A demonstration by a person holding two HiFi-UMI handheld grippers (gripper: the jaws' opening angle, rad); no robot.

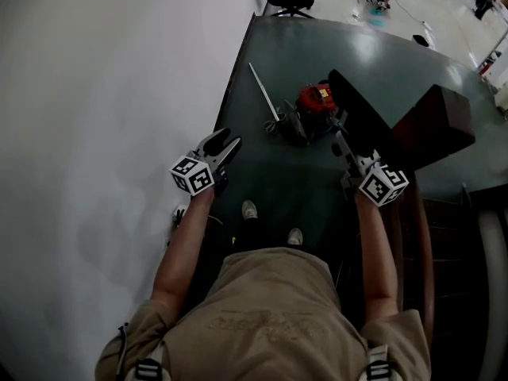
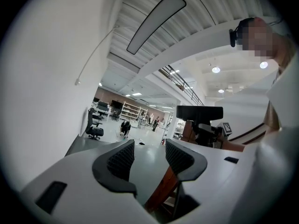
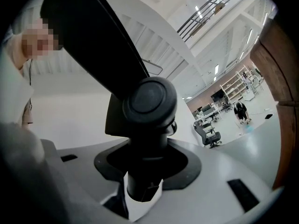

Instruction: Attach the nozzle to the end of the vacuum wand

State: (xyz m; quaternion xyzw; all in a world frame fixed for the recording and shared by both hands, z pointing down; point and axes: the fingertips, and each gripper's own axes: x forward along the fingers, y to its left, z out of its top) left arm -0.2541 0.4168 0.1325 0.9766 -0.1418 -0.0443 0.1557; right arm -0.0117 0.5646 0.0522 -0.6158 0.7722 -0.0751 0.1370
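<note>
Nozzle (image 1: 353,105) being pinched at neck by right gripper (image 1: 343,148) fingers, hovering just right of red vacuum body (image 1: 316,101). Wand (image 1: 262,88) lying on bench (image 1: 381,54) left of vacuum body, not yet joined. Left gripper (image 1: 225,141) fingers standing spread, empty. Whole mating step remaining.

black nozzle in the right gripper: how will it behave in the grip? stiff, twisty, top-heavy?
Likely stiff: the nozzle looks like moulded hard plastic. The right gripper is shut on its round neck, so it may twist in the jaws. Its long flat head reaches far past the grip, so it probably levers hard.
</note>
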